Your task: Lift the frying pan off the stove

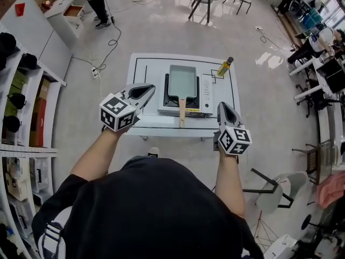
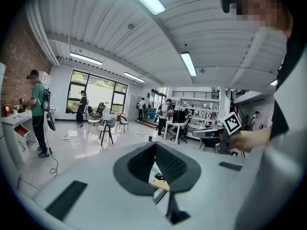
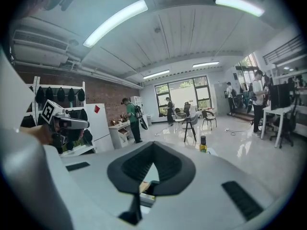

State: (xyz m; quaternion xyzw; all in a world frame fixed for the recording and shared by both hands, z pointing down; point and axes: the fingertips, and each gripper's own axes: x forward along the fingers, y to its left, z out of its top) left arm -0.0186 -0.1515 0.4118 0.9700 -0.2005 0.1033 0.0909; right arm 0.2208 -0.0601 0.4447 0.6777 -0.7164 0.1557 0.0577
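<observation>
Sitting on the stove [image 1: 206,94], the pan [image 1: 182,81] looks rigid and probably body-heavy; its wooden handle [image 1: 182,113], jutting toward the person, is the natural hold. Left gripper [image 1: 147,89] and right gripper [image 1: 222,106] flank it, jaws together, empty, not touching.

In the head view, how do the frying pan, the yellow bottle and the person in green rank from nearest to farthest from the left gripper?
From the left gripper:
1. Frying pan, on the stove just right of it.
2. Bottle, at the table's far right corner.
3. Person in green, far off at upper left.
</observation>
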